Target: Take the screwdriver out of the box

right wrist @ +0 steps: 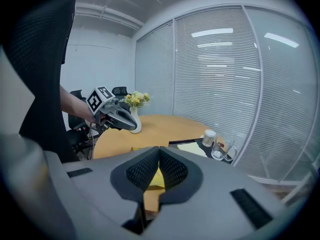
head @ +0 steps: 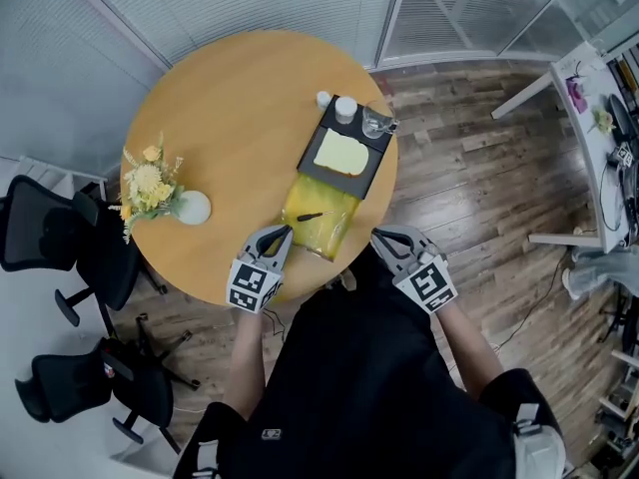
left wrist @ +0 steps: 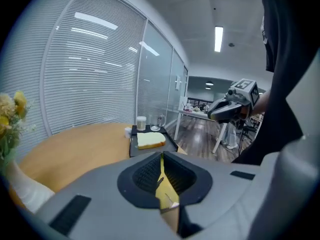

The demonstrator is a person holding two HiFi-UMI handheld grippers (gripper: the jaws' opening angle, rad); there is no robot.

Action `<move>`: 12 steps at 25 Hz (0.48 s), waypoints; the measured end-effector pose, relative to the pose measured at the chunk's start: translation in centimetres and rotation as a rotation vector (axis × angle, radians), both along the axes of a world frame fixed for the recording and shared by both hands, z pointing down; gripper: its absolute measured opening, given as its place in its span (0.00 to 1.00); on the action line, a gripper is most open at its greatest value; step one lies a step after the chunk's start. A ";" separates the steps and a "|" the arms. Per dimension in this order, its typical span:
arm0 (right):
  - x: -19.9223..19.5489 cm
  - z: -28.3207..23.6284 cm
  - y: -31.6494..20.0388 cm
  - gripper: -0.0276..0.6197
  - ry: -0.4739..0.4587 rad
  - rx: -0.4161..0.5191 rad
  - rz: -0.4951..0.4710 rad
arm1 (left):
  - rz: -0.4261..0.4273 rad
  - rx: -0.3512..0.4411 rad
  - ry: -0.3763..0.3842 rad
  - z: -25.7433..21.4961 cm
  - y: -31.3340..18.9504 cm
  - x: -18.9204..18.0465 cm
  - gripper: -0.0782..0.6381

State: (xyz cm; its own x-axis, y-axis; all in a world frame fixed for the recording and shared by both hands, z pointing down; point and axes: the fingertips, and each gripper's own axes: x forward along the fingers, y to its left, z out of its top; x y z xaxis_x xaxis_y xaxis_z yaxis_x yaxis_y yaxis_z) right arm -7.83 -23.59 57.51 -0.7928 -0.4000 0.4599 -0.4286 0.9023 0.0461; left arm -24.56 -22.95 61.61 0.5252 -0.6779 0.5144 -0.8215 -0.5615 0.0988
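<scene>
A translucent yellow box (head: 318, 225) lies on the round wooden table (head: 230, 118) near its front edge. A small dark-handled screwdriver (head: 311, 216) rests inside it. My left gripper (head: 286, 232) is shut and empty, its tips just left of the box's near corner. My right gripper (head: 378, 235) is also shut and empty, hovering off the table edge to the right of the box. In the left gripper view the box (left wrist: 163, 186) shows as a yellow strip behind the closed jaws (left wrist: 161, 157). The right gripper view shows the same yellow (right wrist: 157, 178) behind its closed jaws (right wrist: 159, 152).
Beyond the box sits a black tray (head: 371, 166) carrying a pale yellow slab (head: 341, 153), a white cup (head: 345, 109) and a glass mug (head: 376, 123). A white vase of yellow flowers (head: 158, 194) stands at the table's left. Black office chairs (head: 70, 238) stand on the left.
</scene>
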 end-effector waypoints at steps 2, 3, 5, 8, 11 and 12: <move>0.2 0.2 0.0 0.05 0.004 -0.005 0.004 | 0.036 -0.015 -0.034 0.9 -0.5 0.4 0.12; 0.3 0.4 0.0 0.05 0.006 -0.008 0.007 | 0.057 -0.025 -0.054 1.5 -0.6 0.6 0.12; 0.6 0.7 0.0 0.05 0.009 -0.017 0.020 | 0.106 -0.049 -0.098 2.5 -0.9 1.2 0.12; 1.2 1.2 -0.1 0.05 0.011 -0.034 0.041 | 0.190 -0.069 -0.166 4.2 -1.4 2.2 0.12; 1.0 1.6 0.3 0.05 0.015 -0.050 0.033 | 0.276 -0.092 -0.224 5.8 -1.7 2.8 0.12; 0.8 1.7 0.6 0.05 0.018 -0.054 0.024 | 0.297 -0.111 -0.243 6.5 -1.7 2.8 0.12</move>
